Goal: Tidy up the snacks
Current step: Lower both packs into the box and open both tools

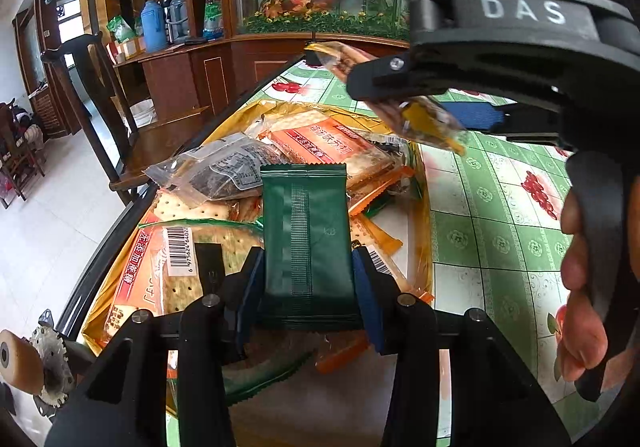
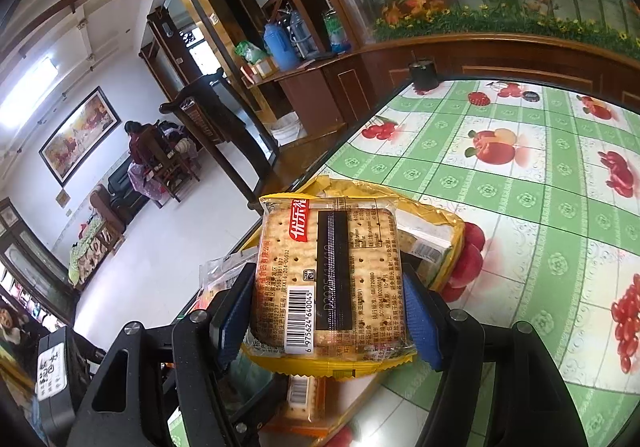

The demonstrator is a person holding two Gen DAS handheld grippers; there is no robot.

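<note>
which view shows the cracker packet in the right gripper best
The right wrist view: the cracker packet fills the centre, label and barcode readable. The left wrist view shows only its crumpled ends past the right gripper.

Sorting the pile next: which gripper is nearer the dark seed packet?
Left. The left gripper hovers just before the seed packet; the right gripper is farther off, above the tablecloth.

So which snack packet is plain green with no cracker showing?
The dark green packet clamped in the left gripper; the right gripper's yellow-edged cracker packet is see-through.
</note>
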